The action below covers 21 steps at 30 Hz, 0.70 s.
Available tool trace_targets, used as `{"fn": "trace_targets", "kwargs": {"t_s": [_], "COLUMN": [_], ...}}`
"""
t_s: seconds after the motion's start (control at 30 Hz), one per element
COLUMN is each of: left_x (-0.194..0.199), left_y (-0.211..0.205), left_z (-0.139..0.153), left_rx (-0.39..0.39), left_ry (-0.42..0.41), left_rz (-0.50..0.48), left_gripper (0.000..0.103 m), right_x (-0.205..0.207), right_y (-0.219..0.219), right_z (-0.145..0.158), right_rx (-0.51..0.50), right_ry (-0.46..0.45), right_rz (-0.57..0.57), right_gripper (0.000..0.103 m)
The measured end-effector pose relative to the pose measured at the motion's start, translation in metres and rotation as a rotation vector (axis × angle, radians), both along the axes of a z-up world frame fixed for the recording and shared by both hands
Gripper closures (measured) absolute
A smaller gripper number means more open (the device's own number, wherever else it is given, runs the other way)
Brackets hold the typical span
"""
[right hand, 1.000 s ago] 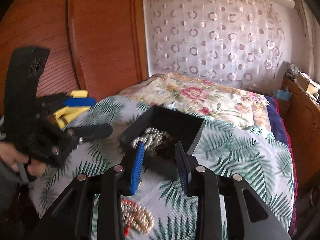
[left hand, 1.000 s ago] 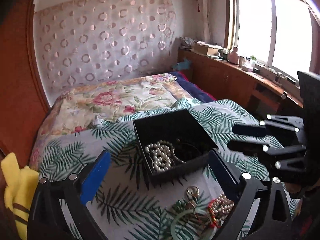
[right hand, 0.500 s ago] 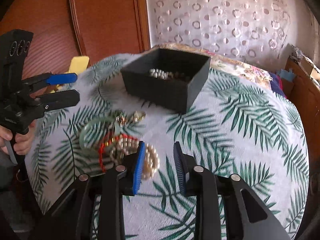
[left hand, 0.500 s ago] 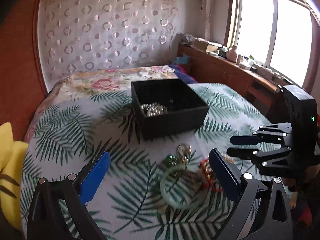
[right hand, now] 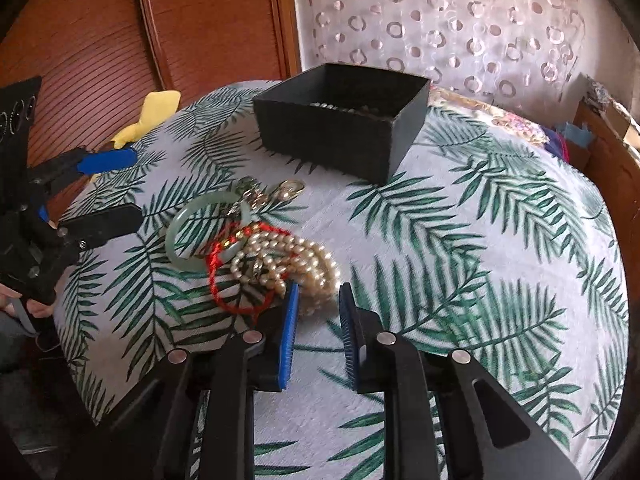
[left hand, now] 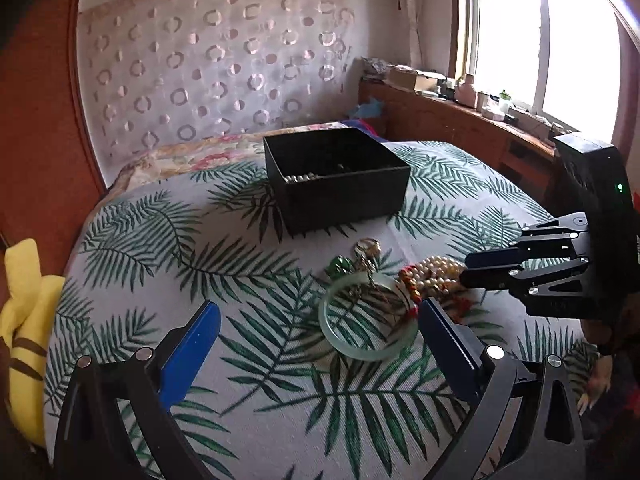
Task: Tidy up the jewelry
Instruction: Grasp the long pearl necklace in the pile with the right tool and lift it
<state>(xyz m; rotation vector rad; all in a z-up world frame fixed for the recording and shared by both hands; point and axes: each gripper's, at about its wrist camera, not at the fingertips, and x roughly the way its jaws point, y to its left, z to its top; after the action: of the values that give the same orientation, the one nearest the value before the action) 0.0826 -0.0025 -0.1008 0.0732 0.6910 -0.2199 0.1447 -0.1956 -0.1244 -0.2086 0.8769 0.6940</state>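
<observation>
Hovering near the pearl necklace [right hand: 296,258], right hand-held gripper [right hand: 318,300] narrowly parted — left hand-held gripper [left hand: 318,322] spread — no legible writing.

Ahead of you hangs a sheer curtain [left hand: 224,76] with a ring pattern, covering the far wall. A reddish wooden panel [right hand: 192,28] stands to your left. On your right a bright window [left hand: 532,36] lets in daylight above a long wooden sideboard [left hand: 452,124] crowded with small items. Underneath everything lies a palm-leaf cloth [right hand: 480,240], with a floral bedspread [left hand: 192,160] beyond it
</observation>
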Motion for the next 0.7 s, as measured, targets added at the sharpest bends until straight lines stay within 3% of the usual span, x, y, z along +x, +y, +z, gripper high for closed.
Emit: {"fn": "trace_targets", "kwargs": {"t_s": [0.07,0.13,0.3,0.7], "left_x": [0.000,-0.001,0.001,0.013], "left_y": [-0.002,-0.004,-0.008,-0.016], "left_z": [-0.001,-0.003,-0.008,-0.020], "left_rx": [-0.004,-0.003,-0.003,0.014], "left_ry": [0.006,0.011,0.037,0.136], "left_rz": [-0.005,-0.010,-0.025,-0.050], "left_gripper": [0.008,0.008,0.008,0.008], "right_x": [0.000,0.002,0.000,-0.003], "right_y": [0.000,0.000,-0.007,-0.035], "right_z": [0.001,0.002,0.013,0.088], "right_rx": [0.009,0.009,0.028,0.130], "right_ry": [0.012,0.012,-0.036,-0.225], "right_rz": [0.013,0.018,-0.005,-0.075], "right_gripper": [0.095,0.097,0.098,0.098]}}
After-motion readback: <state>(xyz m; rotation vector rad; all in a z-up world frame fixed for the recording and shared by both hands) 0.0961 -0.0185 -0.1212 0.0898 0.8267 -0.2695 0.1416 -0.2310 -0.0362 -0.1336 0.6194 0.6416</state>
